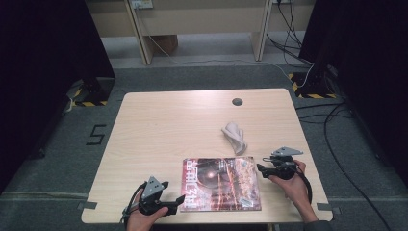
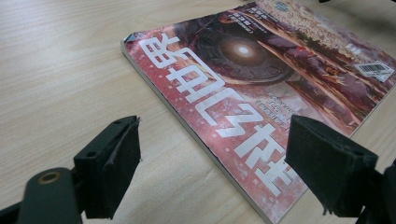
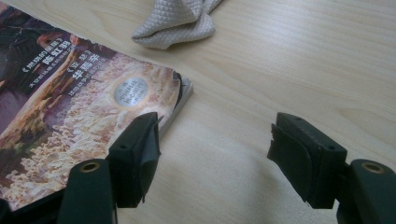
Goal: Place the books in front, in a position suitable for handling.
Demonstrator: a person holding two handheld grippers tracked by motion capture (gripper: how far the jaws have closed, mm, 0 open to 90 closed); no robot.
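table (image 1: 168, 120): light wood, bare over most of its top; cable hole at the far edge.
magazine (image 1: 220, 184): lies flat and closed near the person's edge, between the two grippers. Red glossy cover, big white title characters, barcode at one corner.
cloth (image 1: 235, 137): pale quilted rag, crumpled, just beyond the magazine's far right corner, apart from it.
left gripper (image 2: 212, 165): jaws apart, nothing between the pads. Low at the magazine's near left corner, spine edge running between the jaws.
right gripper (image 3: 212, 156): jaws apart, empty. At the far right corner (image 3: 183, 88); one jaw stands over the cover's edge, contact unclear.
handling: my read, light, floppy, slick cover. Will sag if lifted by one corner and pages may fan. Spine side is the stiffest; pinch there or take two opposite corners. Flat on wood, so a jaw must slide under an edge first.
hard to tell: small cover text unreadable in the high view; the far right corner looks slightly curled, could be wear.
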